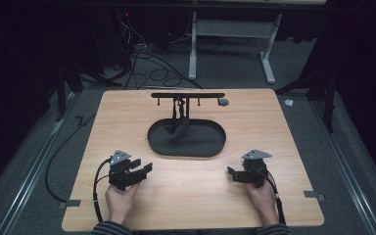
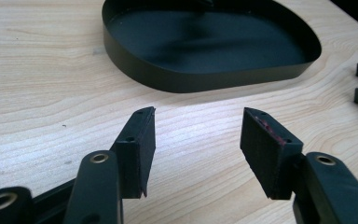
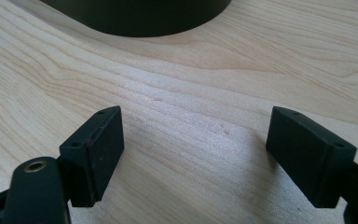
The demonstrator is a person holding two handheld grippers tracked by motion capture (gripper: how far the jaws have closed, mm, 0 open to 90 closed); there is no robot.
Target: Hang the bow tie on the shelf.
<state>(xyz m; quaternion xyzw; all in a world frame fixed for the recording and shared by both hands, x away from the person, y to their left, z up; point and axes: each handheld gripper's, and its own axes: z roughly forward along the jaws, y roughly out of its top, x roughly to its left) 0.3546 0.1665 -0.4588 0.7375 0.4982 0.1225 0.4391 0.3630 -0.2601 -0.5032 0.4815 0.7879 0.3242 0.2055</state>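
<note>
On table (image 1: pixel 274 127) | left tool (image 1: pixel 144 169) jaws apart, empty | right tool (image 1: pixel 231 172) likewise | black tray (image 1: pixel 186 149) unlabelled

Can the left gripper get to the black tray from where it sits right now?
Probably yes. The left gripper is open with nothing between its jaws and points toward the black tray. Bare tabletop lies between them, so the way to the near rim looks free.
</note>
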